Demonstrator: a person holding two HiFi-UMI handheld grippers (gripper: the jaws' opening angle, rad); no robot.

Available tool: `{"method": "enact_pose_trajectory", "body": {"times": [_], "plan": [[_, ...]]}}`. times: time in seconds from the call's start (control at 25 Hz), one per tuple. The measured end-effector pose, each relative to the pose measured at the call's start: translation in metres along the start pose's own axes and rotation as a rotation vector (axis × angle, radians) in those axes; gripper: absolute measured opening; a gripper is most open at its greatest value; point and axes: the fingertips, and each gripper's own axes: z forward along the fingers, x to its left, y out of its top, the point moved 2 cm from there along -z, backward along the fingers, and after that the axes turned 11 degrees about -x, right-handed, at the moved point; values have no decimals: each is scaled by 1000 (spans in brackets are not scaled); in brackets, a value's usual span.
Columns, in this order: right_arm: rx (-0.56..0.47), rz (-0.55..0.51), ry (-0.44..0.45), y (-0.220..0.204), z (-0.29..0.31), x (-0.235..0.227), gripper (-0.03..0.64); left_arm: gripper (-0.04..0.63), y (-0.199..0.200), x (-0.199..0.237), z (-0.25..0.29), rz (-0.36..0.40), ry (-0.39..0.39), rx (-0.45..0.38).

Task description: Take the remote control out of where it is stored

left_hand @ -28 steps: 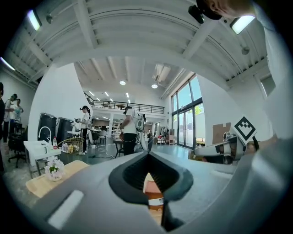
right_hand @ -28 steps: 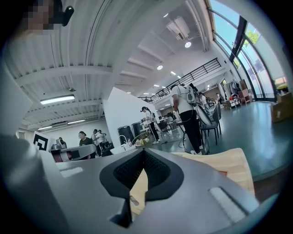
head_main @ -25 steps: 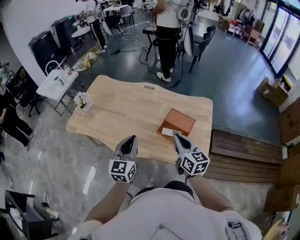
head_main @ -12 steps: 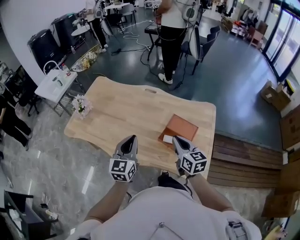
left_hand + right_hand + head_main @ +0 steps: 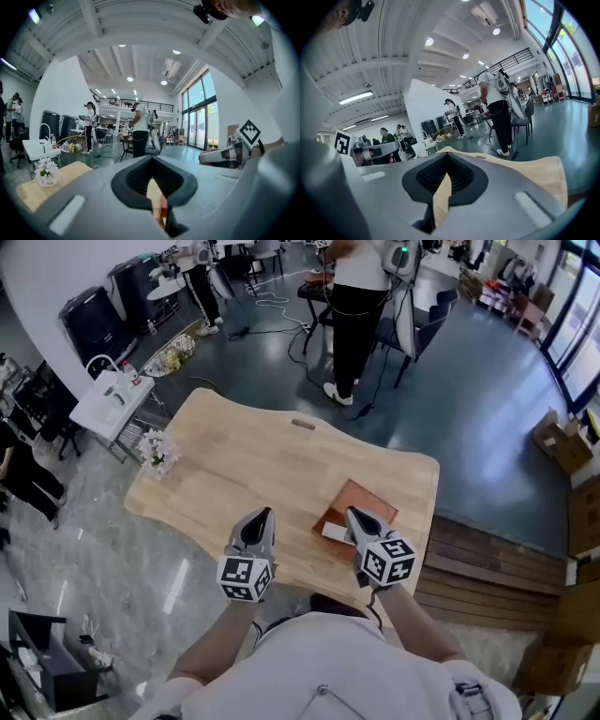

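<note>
the remote control itself cannot be picked out for certain. a flat brown box [image 5: 362,505] lies shut on the tabletop [image 5: 253,456], close to the right near corner, with its long sides slanting toward the right edge. a small white piece [image 5: 335,532] sits at the box's near end, at the near edge of the tabletop; whether that is the remote control or only a part of the box cannot be told.

the right gripper [image 5: 352,513] is clenched with nothing in it. in the right gripper view its jaws meet in a thin slit through which only bare wood shows. in the head view its tip overlaps the near end of the box, just beside the white piece; whether it touches cannot be told.

the left gripper [image 5: 261,514] is clenched too and empty. it is held over the near edge of the tabletop, left of the box and apart from it. through the slit between its jaws in the left gripper view, a strip of wood and a strip of the brown box show.

a small bunch of pale flowers [image 5: 157,448] stands near the left edge of the tabletop. beyond the far edge a person [image 5: 356,306] stands on the dark floor.
</note>
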Motion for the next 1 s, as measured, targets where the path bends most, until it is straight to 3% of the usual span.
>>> {"method": "enact_pose_trajectory", "body": {"times": [0.32, 0.48, 0.72, 1.0], "plan": [[32, 0, 51, 7, 30, -42, 28, 0, -3, 2, 46, -3, 60, 17], [44, 18, 33, 1, 42, -56, 28, 0, -13, 10, 57, -16, 60, 42], [87, 35, -28, -27, 42, -67, 28, 0, -34, 14, 55, -44, 24, 75], [204, 29, -36, -75, 55, -87, 28, 0, -68, 24, 48, -82, 16, 134]]}}
